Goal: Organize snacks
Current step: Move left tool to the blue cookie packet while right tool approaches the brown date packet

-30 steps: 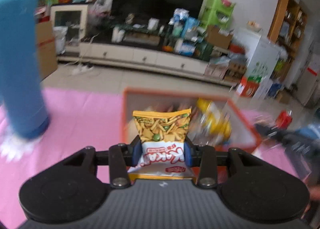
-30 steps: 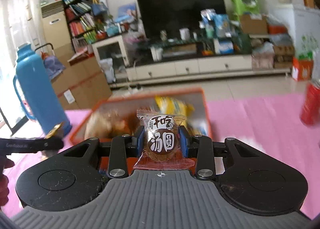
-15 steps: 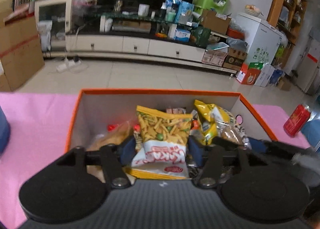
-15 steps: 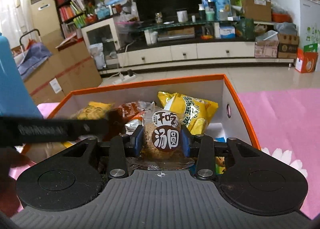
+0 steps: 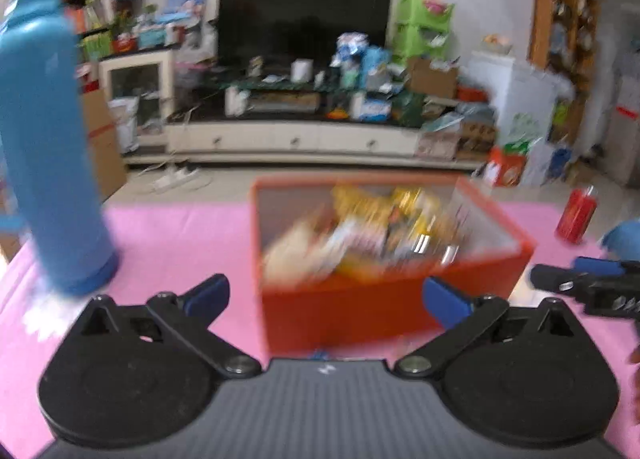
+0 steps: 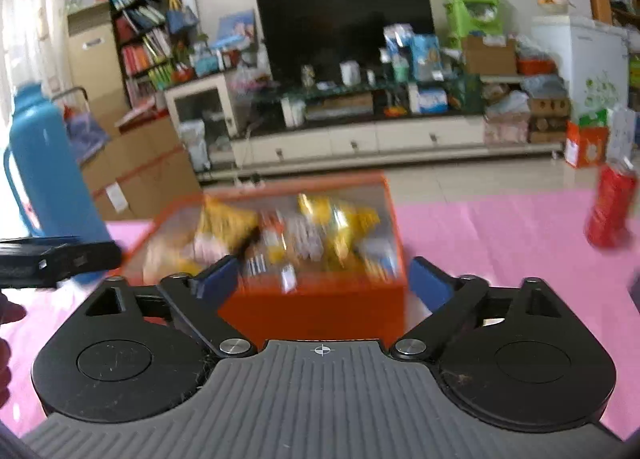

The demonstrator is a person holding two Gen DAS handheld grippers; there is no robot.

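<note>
An orange box (image 5: 360, 311) (image 6: 320, 307) full of blurred snack packets (image 5: 372, 235) (image 6: 296, 231) stands on the pink table cover. My left gripper (image 5: 326, 295) hangs just in front of the box, its jaws opening wide with nothing between them. My right gripper (image 6: 324, 279) also faces the box from the near side, jaws opening, nothing between them. The right gripper's tip (image 5: 580, 283) shows at the right edge of the left wrist view. The left gripper's finger (image 6: 56, 259) crosses the left edge of the right wrist view.
A tall blue thermos (image 5: 48, 163) (image 6: 48, 187) stands left of the box. A red can (image 5: 576, 215) (image 6: 610, 207) stands to the right. Pink cover (image 6: 500, 227) lies between box and can. Beyond are a floor, TV cabinet and cartons.
Both grippers carried packets over the box, then opened and dropped them in. Both have since pulled back toward me, so the box now sits farther ahead.
</note>
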